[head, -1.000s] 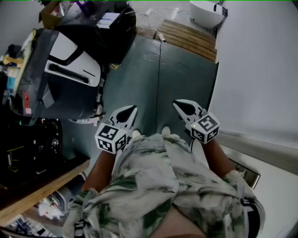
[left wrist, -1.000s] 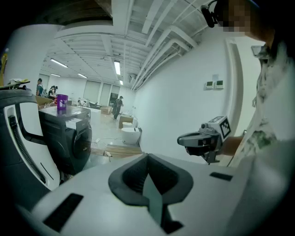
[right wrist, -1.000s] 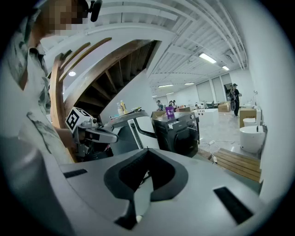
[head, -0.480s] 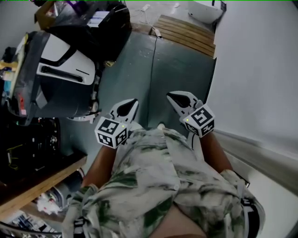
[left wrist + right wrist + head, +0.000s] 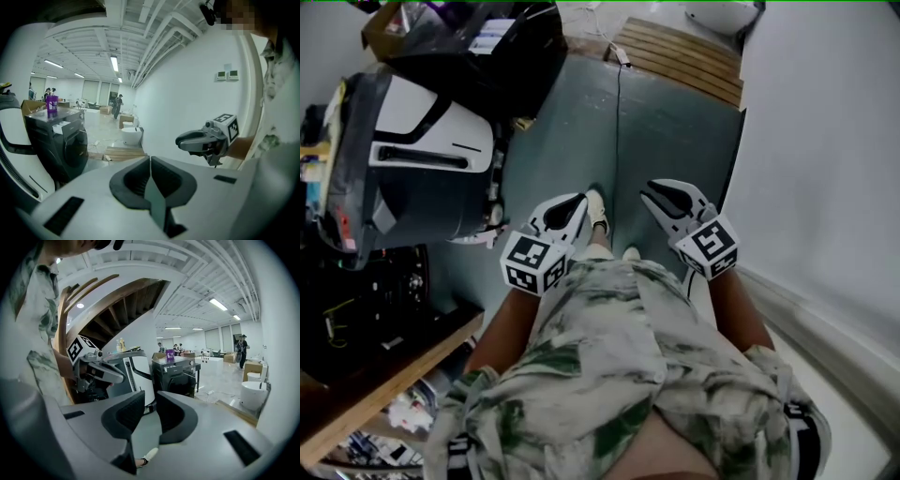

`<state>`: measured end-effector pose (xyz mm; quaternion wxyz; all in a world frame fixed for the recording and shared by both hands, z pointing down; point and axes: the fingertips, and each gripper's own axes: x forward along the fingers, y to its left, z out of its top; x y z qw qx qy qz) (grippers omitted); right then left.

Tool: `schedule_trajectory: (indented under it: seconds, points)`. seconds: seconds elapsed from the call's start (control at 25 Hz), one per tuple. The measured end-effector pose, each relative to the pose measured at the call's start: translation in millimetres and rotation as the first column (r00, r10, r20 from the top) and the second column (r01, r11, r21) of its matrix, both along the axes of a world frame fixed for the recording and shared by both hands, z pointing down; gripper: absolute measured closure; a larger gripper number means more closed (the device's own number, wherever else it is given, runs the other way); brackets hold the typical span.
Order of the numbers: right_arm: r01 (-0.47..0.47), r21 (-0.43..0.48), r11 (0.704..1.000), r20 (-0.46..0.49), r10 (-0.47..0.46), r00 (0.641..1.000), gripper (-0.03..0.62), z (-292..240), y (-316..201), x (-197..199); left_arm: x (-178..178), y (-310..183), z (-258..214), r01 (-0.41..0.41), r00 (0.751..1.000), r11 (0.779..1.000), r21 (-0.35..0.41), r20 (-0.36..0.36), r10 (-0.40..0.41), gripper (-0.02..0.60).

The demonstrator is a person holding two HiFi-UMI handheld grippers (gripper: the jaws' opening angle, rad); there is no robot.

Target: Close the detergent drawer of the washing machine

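A white-and-dark washing machine (image 5: 422,150) stands at the left of the head view, and I cannot make out its detergent drawer from here. The same machine (image 5: 136,376) shows beyond my right gripper's jaws. My left gripper (image 5: 575,202) hangs over the grey floor, well short of the machine, and in its own view the left gripper (image 5: 150,161) is shut with nothing in it. My right gripper (image 5: 661,194) is level with it to the right. In its own view the right gripper (image 5: 151,404) has its jaws opening, with a gap and nothing between them.
A black machine (image 5: 502,47) stands behind the white one. A wooden pallet (image 5: 680,56) and a white toilet (image 5: 722,11) lie ahead. A white wall (image 5: 825,141) runs along the right. My shoe (image 5: 596,208) is on the floor between the grippers.
Both grippers have travelled forward over the grey floor with the walking person. A shoe has stepped into view between them. The machines sit slightly nearer.
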<state>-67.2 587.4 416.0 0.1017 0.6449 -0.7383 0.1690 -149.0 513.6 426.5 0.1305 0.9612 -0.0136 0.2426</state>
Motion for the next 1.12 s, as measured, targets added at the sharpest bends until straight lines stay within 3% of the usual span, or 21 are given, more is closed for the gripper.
schedule_trajectory:
  seconds: [0.48, 0.8, 1.12]
  points:
    - [-0.011, -0.057, 0.998, -0.022, 0.010, 1.000, 0.494, 1.0, -153.1, 65.7, 74.6, -158.5, -0.2, 0.011, 0.999, 1.000, -0.027, -0.051, -0.013, 0.555]
    - [0.012, -0.077, 0.997, -0.061, -0.016, 0.998, 0.491, 2.2, -254.8, 77.8, 77.3, -244.9, 15.8, 0.017, 0.999, 0.999, -0.038, -0.049, -0.019, 0.555]
    - [0.077, -0.089, 0.993, -0.066, -0.083, 0.994, 0.487, 2.1, -315.8, 81.0, 69.3, -294.5, 22.0, 0.094, 0.994, 0.994, -0.050, -0.045, -0.096, 0.555]
